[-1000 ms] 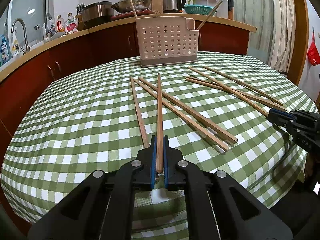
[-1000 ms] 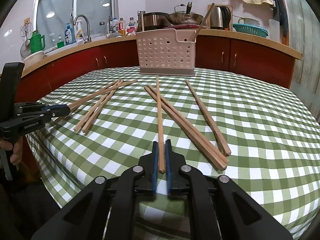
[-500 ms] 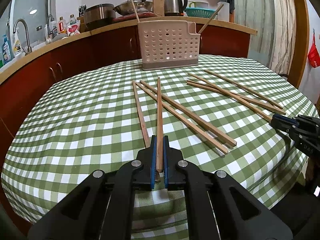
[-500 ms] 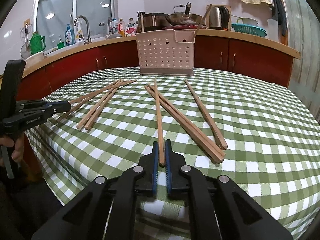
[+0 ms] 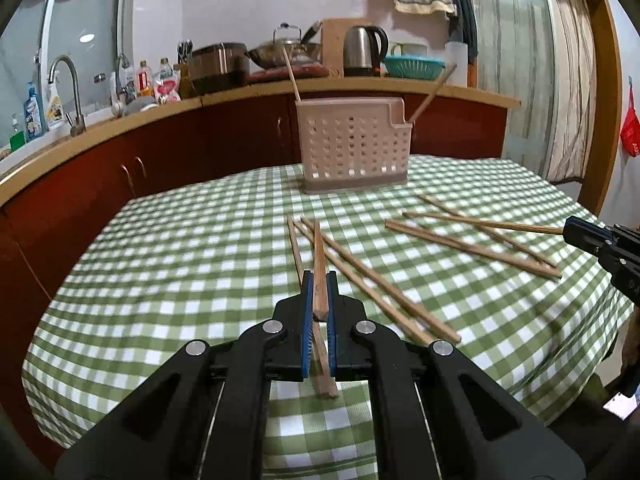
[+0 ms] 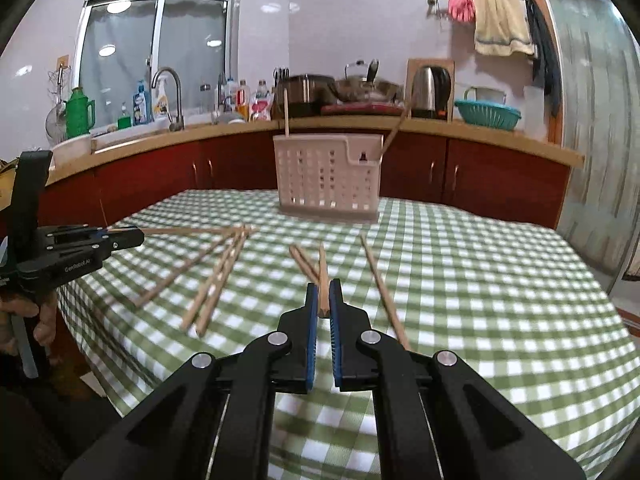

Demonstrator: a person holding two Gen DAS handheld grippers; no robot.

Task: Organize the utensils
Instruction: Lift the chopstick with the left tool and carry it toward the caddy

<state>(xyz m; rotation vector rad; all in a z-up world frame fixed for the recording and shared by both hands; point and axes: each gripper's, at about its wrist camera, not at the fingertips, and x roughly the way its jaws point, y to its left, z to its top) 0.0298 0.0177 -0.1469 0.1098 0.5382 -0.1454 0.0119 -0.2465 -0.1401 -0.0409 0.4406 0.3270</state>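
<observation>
**Both chopsticks pinched near one end: slip and swing risk**

Currently held: one chopstick (image 5: pixel 320 268) pinched between the pads of the left gripper (image 5: pixel 319 292), butt end barely past the fingertips, shaft running forward and free of the cloth. Likewise a second chopstick (image 6: pixel 323 280) pinched in the right gripper (image 6: pixel 323 300), gripped at its near end only. Jaws of both pressed together on wood, no gap visible.

Ahead of both jaws, well apart: perforated holder (image 5: pixel 354 146) near the far edge of the checked tablecloth (image 5: pixel 180 260), two sticks already leaning inside. Below and beside the left jaws: loose chopsticks (image 5: pixel 380 284) on the cloth; another loose group (image 6: pixel 216 276) left of the right jaws.

Risks, judged:
- End-only grip, long lever ahead of the pads; likely pivot or droop under quick motion.
- Smooth thin wood, small contact patch; possible slide out on tilting upright.
- Free tip may snag the holder rim or strike the leaning sticks, tipping the light holder.
- Two long sticks converging on one opening; possible crossing or collision.
</observation>
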